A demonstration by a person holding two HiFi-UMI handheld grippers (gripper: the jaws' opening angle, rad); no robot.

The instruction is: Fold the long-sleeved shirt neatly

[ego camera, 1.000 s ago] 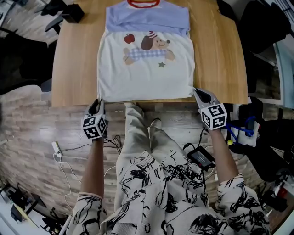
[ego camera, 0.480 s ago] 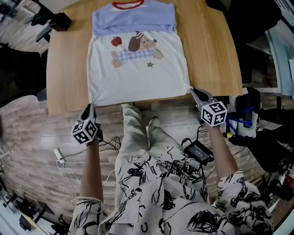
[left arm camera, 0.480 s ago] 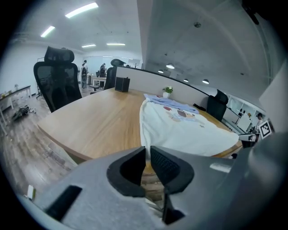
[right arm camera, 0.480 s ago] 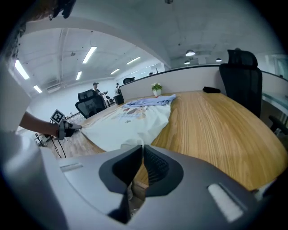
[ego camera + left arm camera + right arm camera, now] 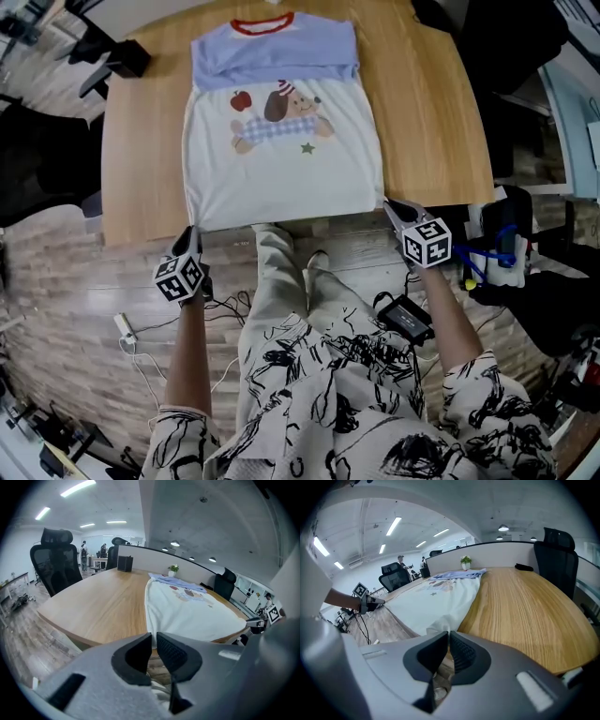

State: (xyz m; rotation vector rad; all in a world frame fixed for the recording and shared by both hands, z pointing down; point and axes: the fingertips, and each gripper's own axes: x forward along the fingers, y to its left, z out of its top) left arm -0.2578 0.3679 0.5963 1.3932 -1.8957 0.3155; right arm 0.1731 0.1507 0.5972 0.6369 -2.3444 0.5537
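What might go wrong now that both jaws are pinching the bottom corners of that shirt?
The left gripper jaws have just been closing on only the tip of the shirt corner, so it may slip out when lifted. The right gripper has its corner bunched, which could leave a crease in the fold. Both corners sit at the near edge of the table; a dropped one would likely slide off.

The wooden table [image 5: 427, 112] lay before me at twelve o'clock, with a black box [image 5: 127, 58] at its eleven o'clock corner. A small potted plant [image 5: 174, 569] stood by its far edge, and a black office chair [image 5: 54, 557] waited at ten. Down on the plank floor [image 5: 66, 300], a black power brick [image 5: 405, 317] sat at five and a white power strip [image 5: 122, 327] at seven, among loose cables.
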